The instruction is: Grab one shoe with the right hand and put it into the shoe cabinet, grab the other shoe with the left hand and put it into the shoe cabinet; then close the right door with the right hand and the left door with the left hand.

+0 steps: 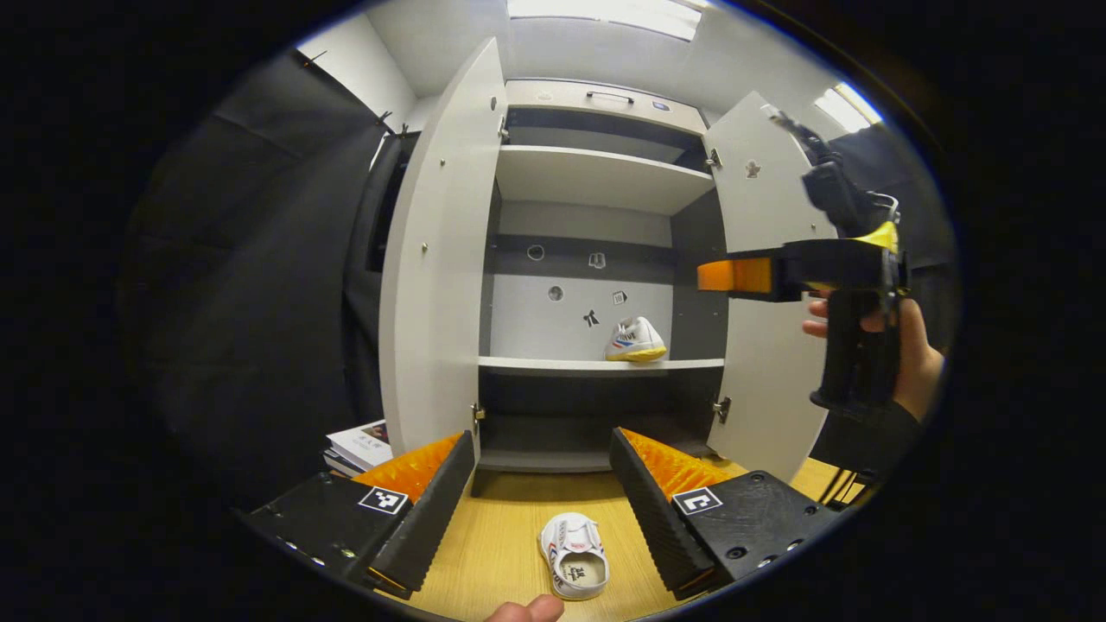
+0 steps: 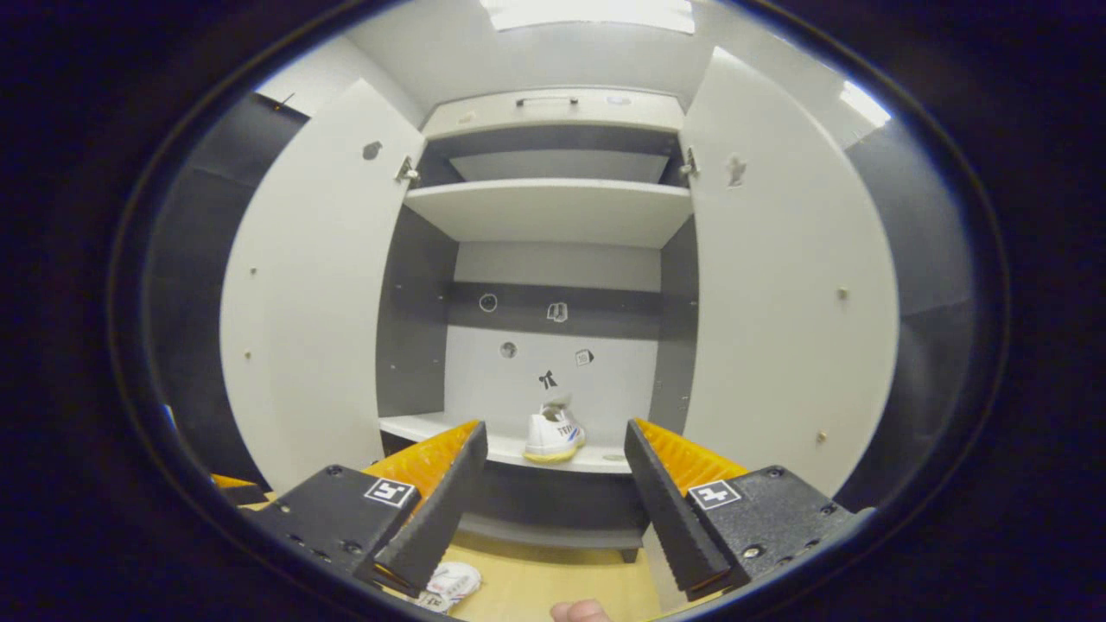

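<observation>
Right gripper point(image 2: 553, 484) was held with fingers spread wide, nothing between them, facing the shoe cabinet point(image 2: 553, 216). Both doors stood open. One white shoe point(image 2: 553, 434) sat on the lower shelf point(image 2: 415, 426). Second shoe point(image 2: 451, 583) lay on the wooden floor point(image 2: 544, 587) beneath the left finger.

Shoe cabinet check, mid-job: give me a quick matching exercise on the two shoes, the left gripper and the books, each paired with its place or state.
Things:
1. shoe on the shelf
2. shoe on the floor
3. left gripper
4. stack of books

Places or states:
A. lying on the wooden floor between open fingers
B. resting on the floor beside the left door
C. standing inside the cabinet
D. open, poised above a shoe

Pairs: 1-C, 2-A, 3-D, 4-B
</observation>
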Demonstrator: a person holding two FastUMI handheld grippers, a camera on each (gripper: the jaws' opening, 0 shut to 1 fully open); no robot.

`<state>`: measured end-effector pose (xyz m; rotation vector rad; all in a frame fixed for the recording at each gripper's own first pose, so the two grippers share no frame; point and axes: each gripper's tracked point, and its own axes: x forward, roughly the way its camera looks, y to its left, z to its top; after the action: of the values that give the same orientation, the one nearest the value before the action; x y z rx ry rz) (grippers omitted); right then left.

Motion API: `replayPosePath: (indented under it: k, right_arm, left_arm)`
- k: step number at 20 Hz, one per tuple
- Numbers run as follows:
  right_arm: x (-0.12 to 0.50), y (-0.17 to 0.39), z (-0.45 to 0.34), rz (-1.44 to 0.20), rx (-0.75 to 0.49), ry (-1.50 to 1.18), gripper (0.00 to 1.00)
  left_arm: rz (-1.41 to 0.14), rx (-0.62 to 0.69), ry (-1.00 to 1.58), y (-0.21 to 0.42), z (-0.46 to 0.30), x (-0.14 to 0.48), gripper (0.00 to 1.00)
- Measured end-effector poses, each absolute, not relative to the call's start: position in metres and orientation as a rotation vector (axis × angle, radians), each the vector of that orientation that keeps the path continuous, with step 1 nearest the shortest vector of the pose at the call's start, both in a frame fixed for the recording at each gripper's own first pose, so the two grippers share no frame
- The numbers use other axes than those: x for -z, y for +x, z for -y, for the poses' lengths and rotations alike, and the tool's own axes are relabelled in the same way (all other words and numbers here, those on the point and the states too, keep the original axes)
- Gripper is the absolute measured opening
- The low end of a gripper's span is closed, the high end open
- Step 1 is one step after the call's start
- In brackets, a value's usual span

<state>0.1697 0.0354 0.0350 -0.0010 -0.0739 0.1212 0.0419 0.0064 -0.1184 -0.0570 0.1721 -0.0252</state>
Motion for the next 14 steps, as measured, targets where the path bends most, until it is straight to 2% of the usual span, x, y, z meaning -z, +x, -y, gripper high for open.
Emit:
replayPosePath:
  k: [3, 6, 14]
  right_arm:
    - [-0.004, 0.117, -0.022, 0.054, -0.109, -0.024, 1.00]
    - [0.024, 0.092, -0.005, -0.009, -0.100, -0.003, 1.00]
    - [0.068, 0.072, 0.054, -0.124, -0.025, 0.021, 1.00]
  left_arm:
    - [-0.285, 0.092, -0.098, 0.037, 0.028, 0.160, 0.95]
    - [-0.388, 0.144, -0.155, 0.033, 0.059, 0.203, 0.95]
    - [-0.684, 0.004, -0.104, 0.024, 0.016, 0.338, 0.96]
